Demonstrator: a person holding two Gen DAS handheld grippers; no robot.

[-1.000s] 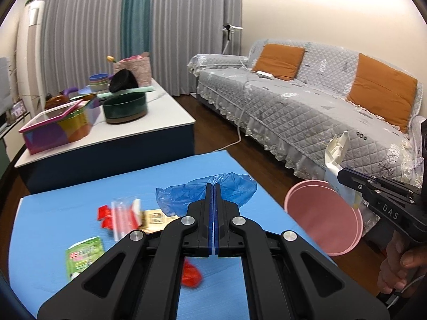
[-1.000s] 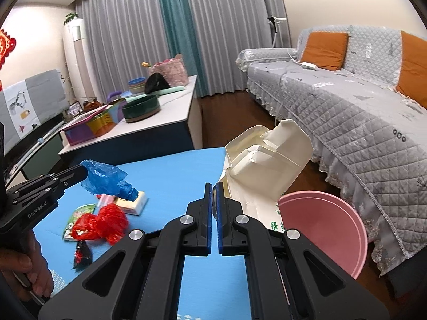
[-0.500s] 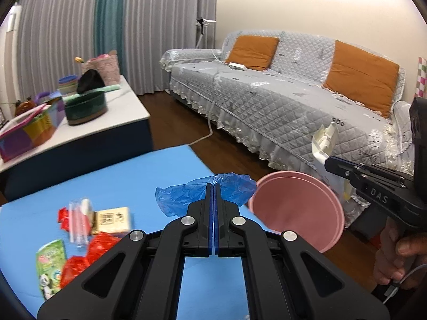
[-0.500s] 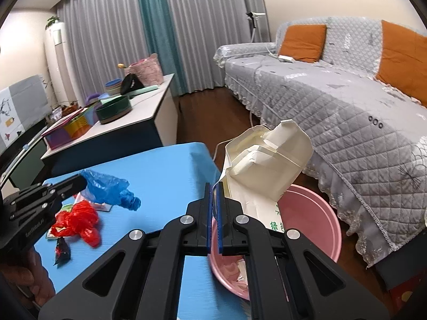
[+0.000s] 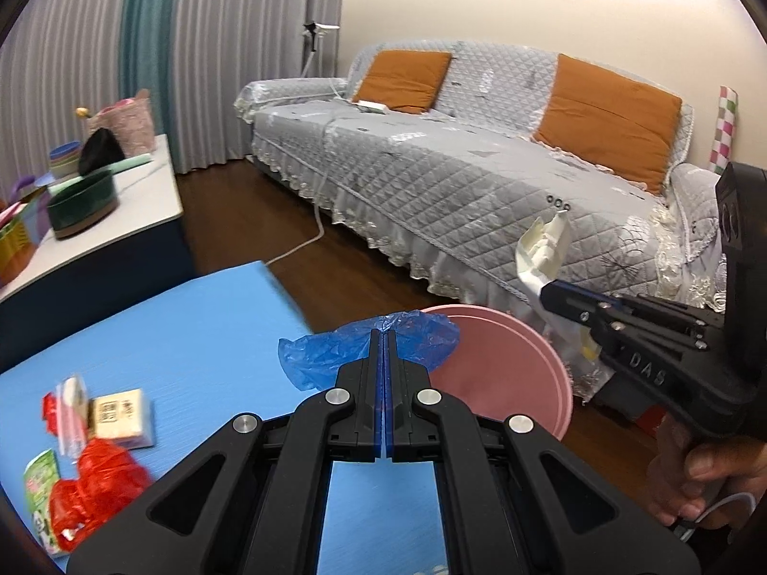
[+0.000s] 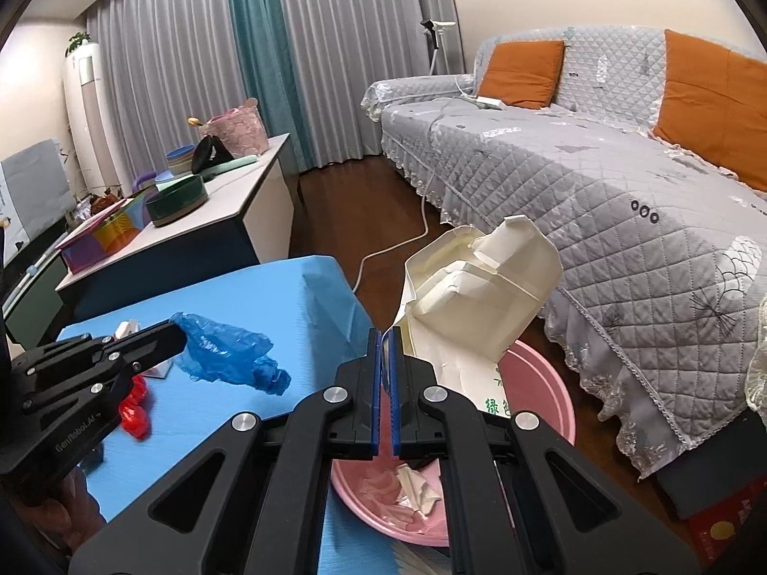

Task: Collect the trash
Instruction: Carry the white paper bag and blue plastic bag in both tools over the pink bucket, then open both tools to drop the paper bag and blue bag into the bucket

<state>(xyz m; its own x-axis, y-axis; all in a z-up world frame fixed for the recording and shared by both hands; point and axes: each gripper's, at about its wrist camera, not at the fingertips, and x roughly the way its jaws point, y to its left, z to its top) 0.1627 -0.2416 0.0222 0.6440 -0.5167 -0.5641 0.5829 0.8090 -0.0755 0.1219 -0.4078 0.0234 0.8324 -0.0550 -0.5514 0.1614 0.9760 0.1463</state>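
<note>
Carton: crushed cream carton (image 6: 479, 302), pinched at its lower edge by the right gripper (image 6: 385, 340); hangs right above the pink basin (image 6: 546, 383). Held there, I judge, so that it falls straight in once let go.
Carton, other view: seen from the left wrist as a crumpled white shape (image 5: 544, 249) at the tip of the right gripper (image 5: 551, 290), above the basin's far rim.
Blue bag: thin blue plastic bag (image 5: 364, 345), clamped in the left gripper (image 5: 385, 335); bunches out to both sides of the tips. Held at the table's edge, part of it already over the basin (image 5: 498, 373).
Blue bag, other view: from the right wrist it trails off the left gripper (image 6: 175, 335), above the blue table (image 6: 230, 431), near the basin side.
Basin: on the floor just beside the table corner, between table and sofa (image 6: 599, 182). Some pale scraps already lie in its bottom. Serves as the bin.
Left claw: jaws fully together, only the bag's film between them.
Right claw: jaws nearly together, a sliver of carton wall between the pads.
Left hand pose: gripper pitched moderately downward, aimed across the table corner at the basin; hand itself not seen clearly.
Right hand pose: gripper tilted down likewise; hand (image 5: 709, 484) wrapped on the handle, low right.
Left behind: red wrapper (image 5: 96, 488), green packet (image 5: 40, 493), small box (image 5: 120, 417), clear packet (image 5: 72, 407), all at the table's left end, well apart from the basin.
Stage: two pieces about ready to drop, by my reading; more to fetch after.
</note>
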